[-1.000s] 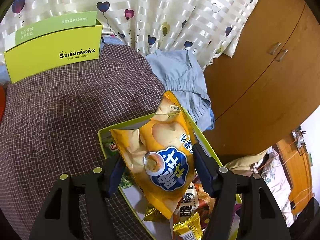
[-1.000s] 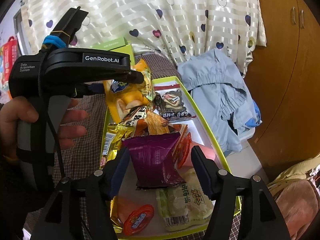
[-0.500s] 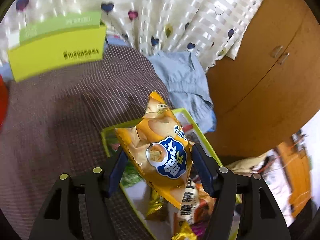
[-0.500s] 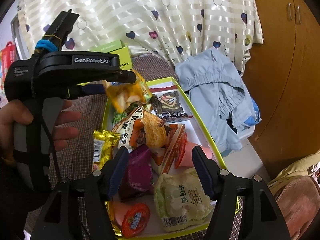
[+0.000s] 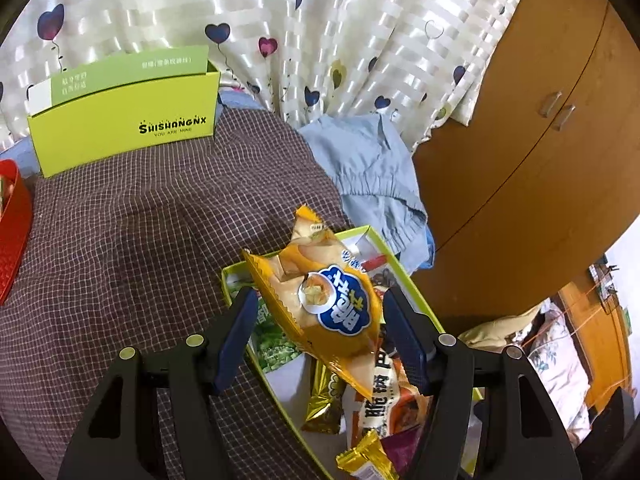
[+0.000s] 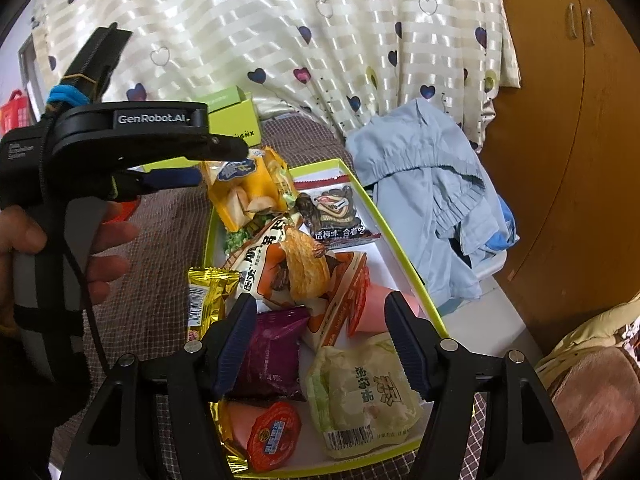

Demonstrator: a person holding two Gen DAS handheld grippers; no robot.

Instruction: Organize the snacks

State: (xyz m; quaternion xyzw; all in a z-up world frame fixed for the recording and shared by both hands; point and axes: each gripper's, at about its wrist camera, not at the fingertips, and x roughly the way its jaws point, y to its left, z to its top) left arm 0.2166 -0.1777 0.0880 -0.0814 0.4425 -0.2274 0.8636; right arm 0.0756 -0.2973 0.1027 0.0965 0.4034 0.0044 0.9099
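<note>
Nearest the lens in the left wrist view, the left claw (image 5: 319, 297) is closed on an orange snack bag (image 5: 332, 312). Each of its 2 pads presses a side of the bag, which hangs tilted in the air over the near end of the green tray (image 5: 404, 280).

The bag looks puffed with air and its film is glossy, so I judge it light, soft and slippery, with brittle contents that would crush under a hard squeeze. The crimped end seams look like the safest hold, since they are flat and stiffer than the belly.

The right claw (image 6: 320, 299) stands half wide and holds nothing. It hovers over the near part of the tray, with a purple packet (image 6: 272, 352) lying below its left finger and a pale green packet (image 6: 360, 392) below its right finger. A red-lidded jelly cup (image 6: 274, 434) lies nearest of all; it looks rigid and heavier for its size than the packets.

Further into the tray the wrappers overlap in a loose heap, and a gold bar (image 6: 204, 296) hangs over the left rim. Pulling 1 out could drag its neighbours along.

Beyond the tray, the checked cloth (image 5: 120, 240) carries a tall green box (image 5: 120, 128), well apart from the tray, and a red basket (image 5: 12, 220) sits at the left edge. A blue garment (image 5: 368, 168) lies just beside the tray's far side. Behind everything hang the heart-print curtain (image 5: 320, 40) and a wooden cupboard (image 5: 520, 160).
</note>
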